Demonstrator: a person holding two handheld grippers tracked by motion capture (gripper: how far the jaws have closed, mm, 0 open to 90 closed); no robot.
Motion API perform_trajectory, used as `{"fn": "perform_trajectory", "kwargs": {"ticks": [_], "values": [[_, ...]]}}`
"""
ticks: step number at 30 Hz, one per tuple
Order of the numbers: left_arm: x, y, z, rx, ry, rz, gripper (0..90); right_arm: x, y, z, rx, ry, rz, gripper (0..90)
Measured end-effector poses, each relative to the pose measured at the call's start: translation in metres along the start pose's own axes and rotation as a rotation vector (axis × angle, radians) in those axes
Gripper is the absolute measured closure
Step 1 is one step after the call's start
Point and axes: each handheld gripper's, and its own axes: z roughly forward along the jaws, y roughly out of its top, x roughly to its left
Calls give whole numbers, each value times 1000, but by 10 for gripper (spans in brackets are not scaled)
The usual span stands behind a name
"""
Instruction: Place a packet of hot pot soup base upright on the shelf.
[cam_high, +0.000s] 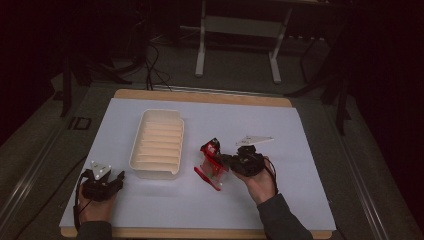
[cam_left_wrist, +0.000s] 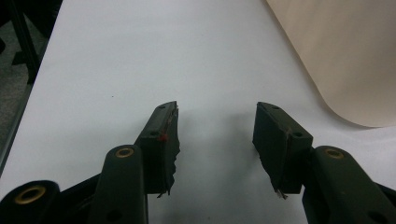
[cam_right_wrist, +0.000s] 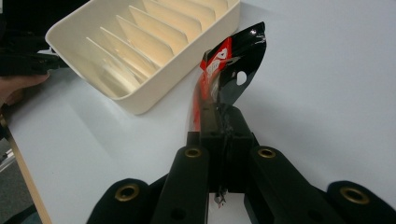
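Right gripper (cam_right_wrist: 219, 126): jaws closed together on a thin red, black and clear plastic packet (cam_right_wrist: 224, 74), pinched at its lower part. In the right gripper view the packet rises from between the pads and leans over the white table sheet, its dark glossy top edge free and a small hanging hole showing in the clear part. In the high view the same gripper (cam_high: 227, 161) sits in the person's right hand (cam_high: 260, 182), right of centre on the table, pointing left toward the tray; the packet (cam_high: 212, 164) stands tilted at its tip, with its red lower edge close to the sheet — whether it touches the sheet cannot be told.

Left gripper (cam_left_wrist: 217, 135): jaws standing wide apart, nothing between the pads, white sheet visible through the gap. In the high view it (cam_high: 118, 181) rests low at the near left of the table in the left hand (cam_high: 92, 207), just beside the tray's near left corner but apart from it.

Cream plastic tray (cam_high: 145, 165): oblong, with rounded corners and a row of upright dividers forming narrow slots. It lies left of centre on the sheet, long side running away from the person. Its slots hold nothing visible. The packet is near its near right corner — outside it, not touching.

Surface: white sheet (cam_high: 280, 130) over a wooden table top (cam_high: 200, 96), whose edge shows at the far and near sides.
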Motion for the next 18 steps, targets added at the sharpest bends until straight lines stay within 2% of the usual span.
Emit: {"fn": "perform_trajectory", "kwargs": {"ticks": [5, 13, 18], "values": [[0, 0, 0, 1, 1, 1, 505, 3, 5, 1, 7, 7, -29, 894], [0, 0, 0, 1, -1, 0, 503, 7, 13, 1, -7, 43, -58, 894], [1, 0, 0, 4, -2, -5, 492, 10, 18, 2, -14, 50, -99, 894]]}}
